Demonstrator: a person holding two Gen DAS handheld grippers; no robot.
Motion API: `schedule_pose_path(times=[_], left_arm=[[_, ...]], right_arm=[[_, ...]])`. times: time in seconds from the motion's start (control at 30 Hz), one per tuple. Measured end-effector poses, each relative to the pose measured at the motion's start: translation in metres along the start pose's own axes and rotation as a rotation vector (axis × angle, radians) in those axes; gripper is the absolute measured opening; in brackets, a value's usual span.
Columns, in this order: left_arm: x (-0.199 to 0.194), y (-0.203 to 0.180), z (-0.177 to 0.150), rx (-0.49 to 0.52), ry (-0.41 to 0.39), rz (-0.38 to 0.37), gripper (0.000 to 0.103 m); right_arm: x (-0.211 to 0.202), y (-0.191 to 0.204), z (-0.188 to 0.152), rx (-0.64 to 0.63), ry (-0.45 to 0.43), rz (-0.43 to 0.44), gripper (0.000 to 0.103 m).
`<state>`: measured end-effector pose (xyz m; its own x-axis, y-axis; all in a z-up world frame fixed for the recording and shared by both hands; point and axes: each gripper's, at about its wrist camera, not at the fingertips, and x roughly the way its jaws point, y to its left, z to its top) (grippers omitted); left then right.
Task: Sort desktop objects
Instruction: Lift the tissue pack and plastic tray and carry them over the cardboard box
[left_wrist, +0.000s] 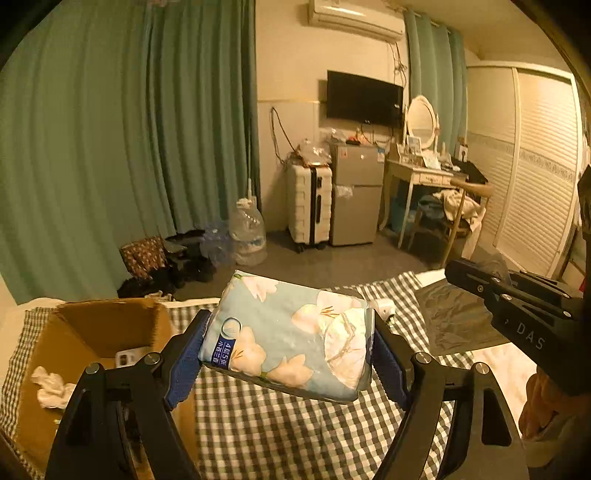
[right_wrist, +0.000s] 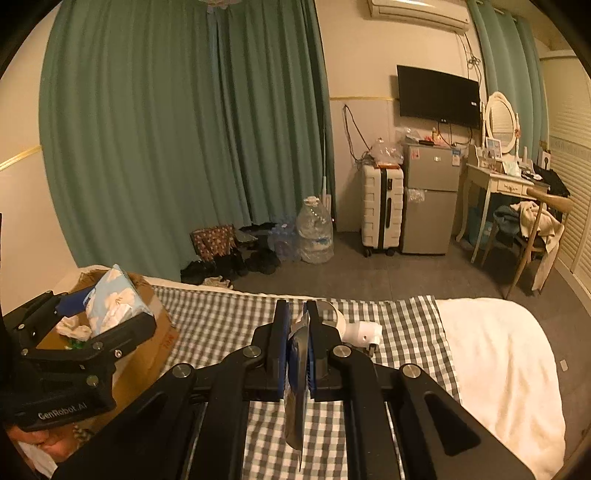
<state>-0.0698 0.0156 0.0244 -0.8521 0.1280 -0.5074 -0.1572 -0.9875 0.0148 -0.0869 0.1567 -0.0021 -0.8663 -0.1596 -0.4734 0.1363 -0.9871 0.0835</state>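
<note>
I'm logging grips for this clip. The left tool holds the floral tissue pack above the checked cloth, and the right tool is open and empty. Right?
Not quite. The right tool is not open and empty: it is shut on a thin dark flat packet, as the right wrist view shows. The rest stands: the left tool holds the floral tissue pack above the checked cloth.

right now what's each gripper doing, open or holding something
left gripper: shut on the floral tissue pack
right gripper: shut on a thin dark plastic bag
</note>
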Motion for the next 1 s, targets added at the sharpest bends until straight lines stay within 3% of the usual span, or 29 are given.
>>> schedule_pose_path(times=[0.43,1.0], left_arm=[[-0.058,0.039,0.004,-0.038,-0.041,0.062,0.082],[-0.094,0.108,-0.010,-0.085,-0.047,0.158,0.082]], right_arm=[[-0.038,0.053,0.016,-0.034,-0.065,0.034,0.008],[-0.045,0.131,0.023,-0.069,-0.096,0.119,0.008]])
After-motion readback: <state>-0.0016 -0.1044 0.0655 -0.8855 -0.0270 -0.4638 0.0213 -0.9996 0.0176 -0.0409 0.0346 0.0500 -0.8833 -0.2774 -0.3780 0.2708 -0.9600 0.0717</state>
